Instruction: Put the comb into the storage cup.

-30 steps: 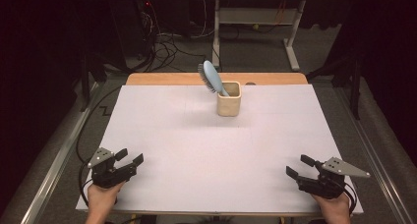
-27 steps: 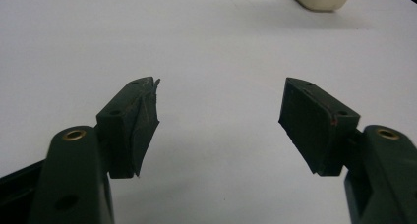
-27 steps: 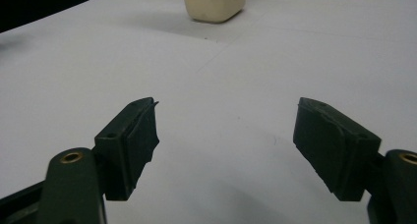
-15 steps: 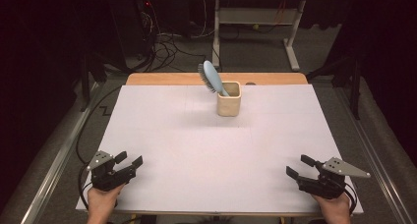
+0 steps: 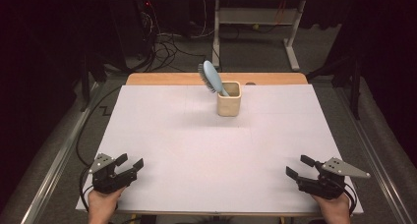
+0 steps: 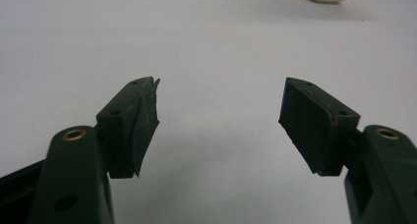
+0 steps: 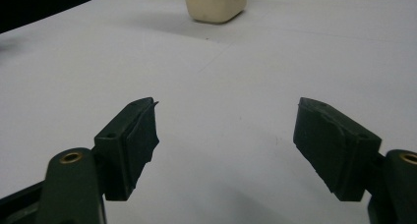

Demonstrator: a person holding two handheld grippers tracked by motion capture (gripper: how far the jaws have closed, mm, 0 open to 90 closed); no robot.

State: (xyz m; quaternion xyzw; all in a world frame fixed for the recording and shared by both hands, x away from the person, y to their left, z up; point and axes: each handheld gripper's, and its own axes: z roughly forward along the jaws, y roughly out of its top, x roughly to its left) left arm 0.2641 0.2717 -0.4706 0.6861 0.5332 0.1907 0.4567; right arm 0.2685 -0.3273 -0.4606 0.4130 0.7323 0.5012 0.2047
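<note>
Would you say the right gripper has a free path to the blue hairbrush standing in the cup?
Probably yes. The right gripper is open and empty, and bare white table lies between it and the hairbrush, whose head leans out of the cup.

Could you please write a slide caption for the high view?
Blue hairbrush leaning in cream cup on white table; both open grippers, left and right, rest near edge.

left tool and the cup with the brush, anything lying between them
Nothing: in the high view, only bare white table cover lies between the open left tool and the cream cup holding the blue hairbrush.
</note>
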